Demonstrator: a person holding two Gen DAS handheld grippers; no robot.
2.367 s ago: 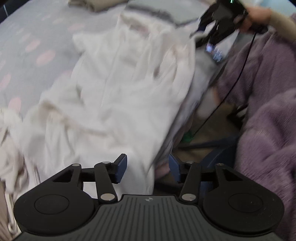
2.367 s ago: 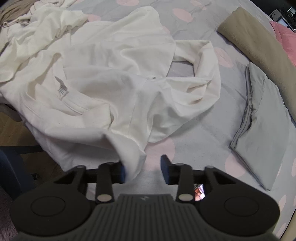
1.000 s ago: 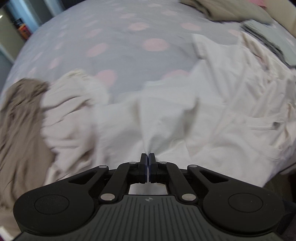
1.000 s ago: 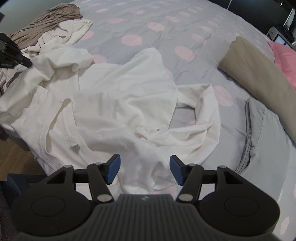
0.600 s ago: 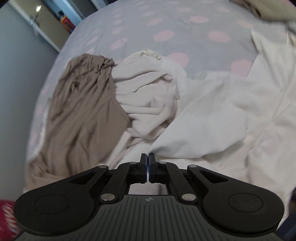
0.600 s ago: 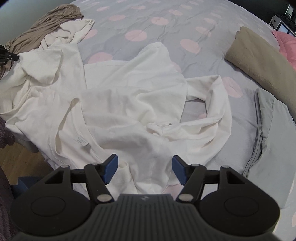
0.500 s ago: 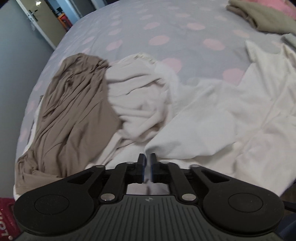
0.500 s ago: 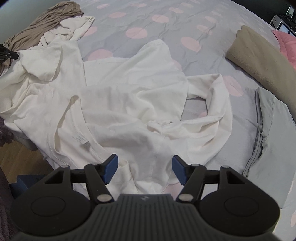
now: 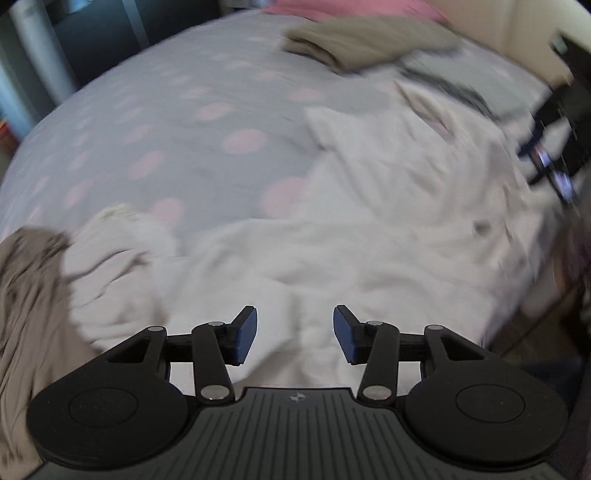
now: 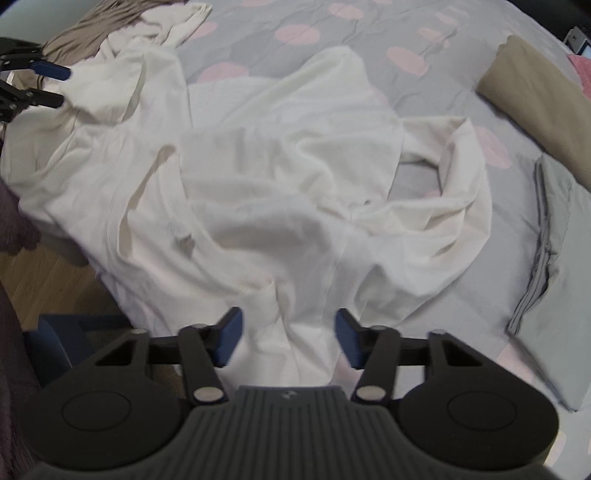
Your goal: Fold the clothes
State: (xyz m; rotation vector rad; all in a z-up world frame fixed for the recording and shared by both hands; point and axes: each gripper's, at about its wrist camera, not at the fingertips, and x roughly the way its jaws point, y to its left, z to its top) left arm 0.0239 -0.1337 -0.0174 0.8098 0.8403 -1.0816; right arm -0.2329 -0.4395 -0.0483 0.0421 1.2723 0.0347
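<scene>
Both grippers gape empty: the left gripper (image 9: 294, 334) has just released the crumpled white cotton shirt (image 10: 280, 192), sprawled unfolded on the spotted grey bedsheet (image 10: 436, 44) beneath the right gripper (image 10: 286, 341), ready for regrasping

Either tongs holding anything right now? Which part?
Nothing held. Left tongs and right tongs are both open above the crumpled white cotton shirt.

Left wrist view: taken low over the near bed (image 9: 177, 122) edge, aimed across the white T-shirt (image 9: 369, 236) toward the far pillows; blurred.
Right wrist view: taken close above the white T-shirt (image 10: 280, 192), faced across the bed (image 10: 424, 33).
Shared: the T-shirt, the polka-dot bedsheet, and the brown garment (image 9: 26, 280) (image 10: 88, 29).
</scene>
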